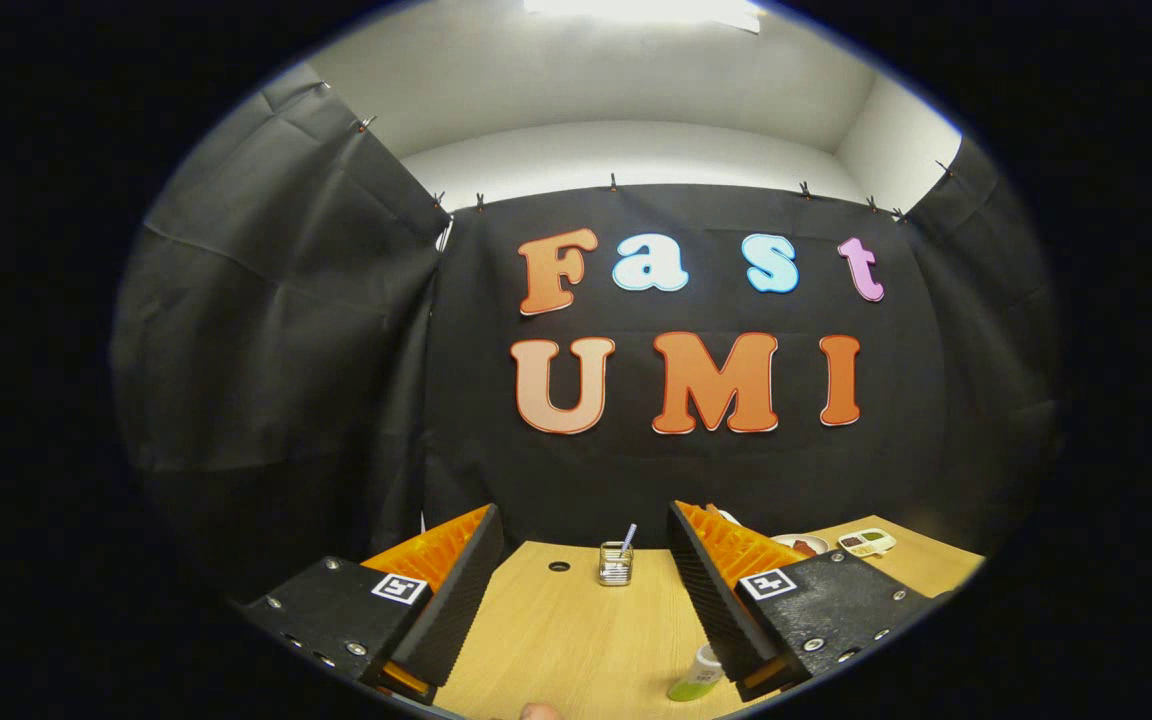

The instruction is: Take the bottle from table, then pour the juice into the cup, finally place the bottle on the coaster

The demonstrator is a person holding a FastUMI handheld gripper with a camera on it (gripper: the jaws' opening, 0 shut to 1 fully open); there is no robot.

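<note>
Your black-and-orange jaws spread wide, gripping nothing. Small green juice bottle with white cap (698, 676) lies low beside right jaw's near end, on pale wooden table (576, 640), untaken. All steps remain: grab, pour, place. Clear glass cup (615, 563) far ahead between jaws holds striped straw; juice not evident. Small dishes (836, 543) far right.
</note>
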